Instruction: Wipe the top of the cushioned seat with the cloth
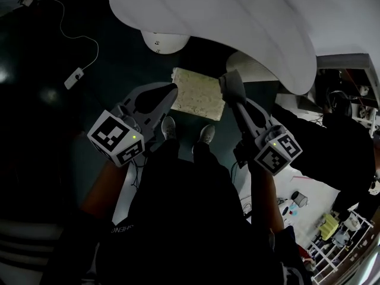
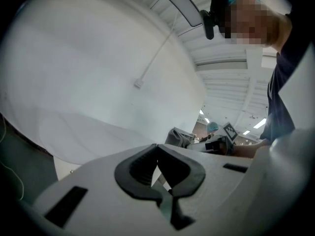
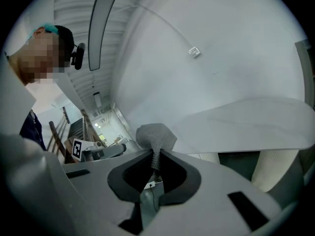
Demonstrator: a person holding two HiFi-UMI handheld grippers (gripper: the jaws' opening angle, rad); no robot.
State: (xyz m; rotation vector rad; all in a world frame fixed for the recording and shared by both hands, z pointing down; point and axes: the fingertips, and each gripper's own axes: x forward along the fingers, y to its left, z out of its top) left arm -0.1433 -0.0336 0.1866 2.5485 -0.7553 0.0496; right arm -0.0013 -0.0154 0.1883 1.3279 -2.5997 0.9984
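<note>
A pale yellowish cloth [image 1: 199, 95] hangs spread in the air between my two grippers, below the edge of the large white cushioned seat [image 1: 237, 16]. My left gripper [image 1: 172, 89] is shut on the cloth's left upper corner; in the left gripper view its jaws [image 2: 157, 147] meet with little cloth showing. My right gripper [image 1: 230, 97] is shut on the right corner, where a grey bunch of cloth [image 3: 156, 135] sticks out above the pads. The seat [image 2: 98, 82] fills the background of both gripper views [image 3: 221, 73].
A white cable with a small plug [image 1: 74, 77] lies on the dark floor at left. The seat's round white base [image 1: 165, 41] stands ahead of my shoes [image 1: 169, 126]. Another person in dark clothes [image 1: 350, 147] stands at right, near cluttered items [image 1: 329, 224].
</note>
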